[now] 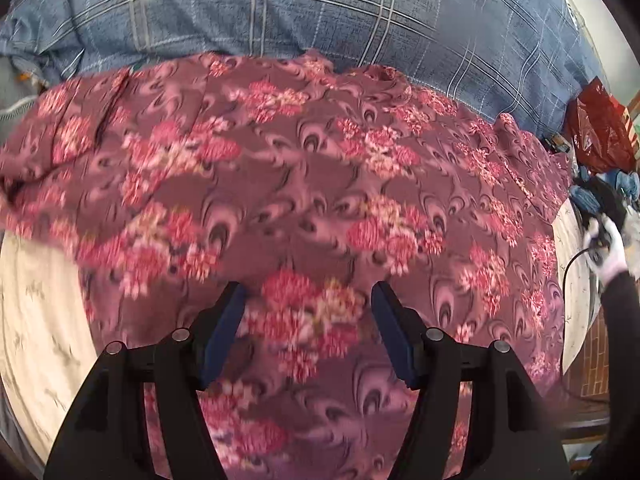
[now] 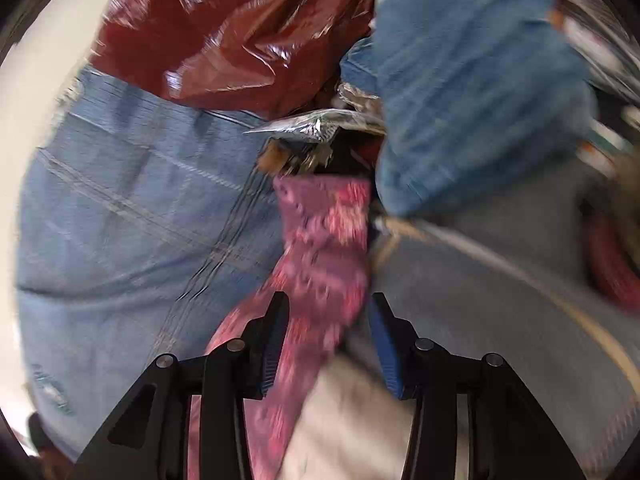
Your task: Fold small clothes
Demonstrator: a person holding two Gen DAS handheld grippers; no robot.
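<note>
A maroon garment with pink flower print lies spread across the bed and fills the left wrist view. My left gripper hangs just above its near part, jaws open, with nothing between the pads. In the right wrist view a narrow end of the same floral garment runs up between the fingers of my right gripper. It lies against the left pad, and a gap shows to the right pad, so the jaws stand open. A white-gloved hand holds that gripper at the garment's right edge.
A blue plaid quilt is bunched behind the garment. A cream sheet shows at the left. At the right end lie a red plastic bag, blue denim cloth and a crinkled foil packet.
</note>
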